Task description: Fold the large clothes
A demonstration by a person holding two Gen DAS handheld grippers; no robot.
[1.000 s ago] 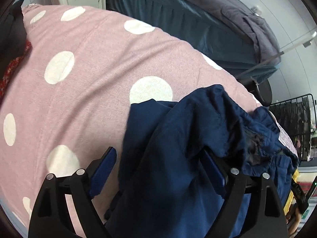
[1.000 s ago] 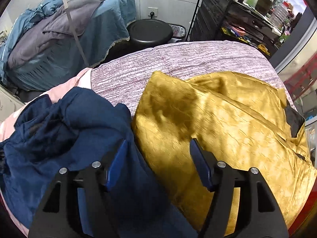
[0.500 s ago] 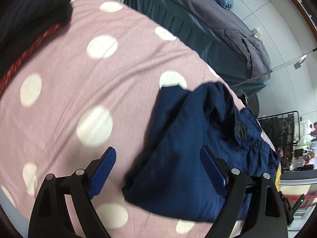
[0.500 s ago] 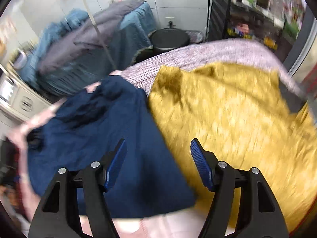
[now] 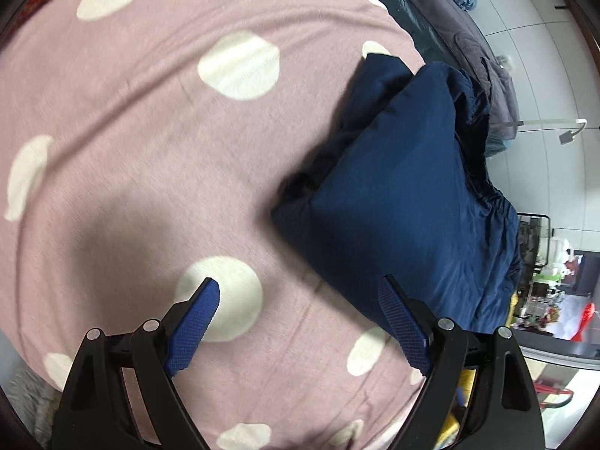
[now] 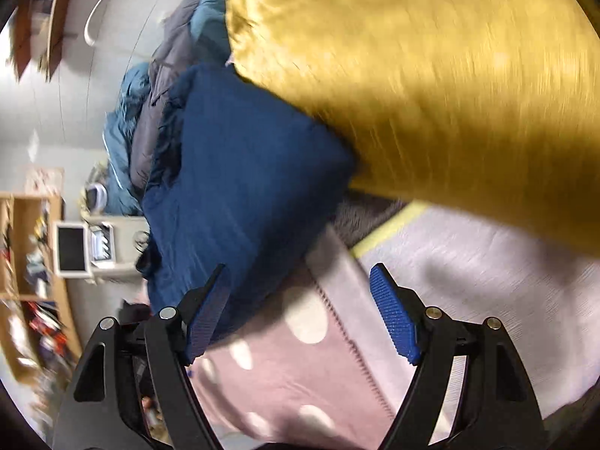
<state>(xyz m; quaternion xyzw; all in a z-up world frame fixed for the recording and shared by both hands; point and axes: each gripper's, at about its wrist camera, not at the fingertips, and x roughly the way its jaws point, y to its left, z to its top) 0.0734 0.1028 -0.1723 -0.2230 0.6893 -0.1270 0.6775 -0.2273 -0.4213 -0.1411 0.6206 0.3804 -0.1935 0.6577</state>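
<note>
A folded navy blue garment point(image 5: 405, 195) lies on a pink sheet with white dots point(image 5: 150, 112). My left gripper point(image 5: 298, 307) is open and empty, hanging above the sheet just short of the garment's near corner. In the right wrist view the same navy garment point(image 6: 240, 172) lies beside a yellow-gold garment point(image 6: 431, 86). My right gripper point(image 6: 298, 300) is open and empty, above the pink sheet point(image 6: 292, 356) near the navy garment's near edge. The right view is blurred and tilted.
A grey striped cover point(image 6: 487, 273) lies under the gold garment. A blue and grey covered bed point(image 5: 450, 18) stands beyond the sheet. A black wire rack point(image 5: 532, 240) is at the far right. Shelves and a white appliance point(image 6: 71, 251) are at the left.
Both grippers have pulled back from the navy garment, which now lies folded on the sheet. The right view has rolled sideways and swung over the sheet's edge.
</note>
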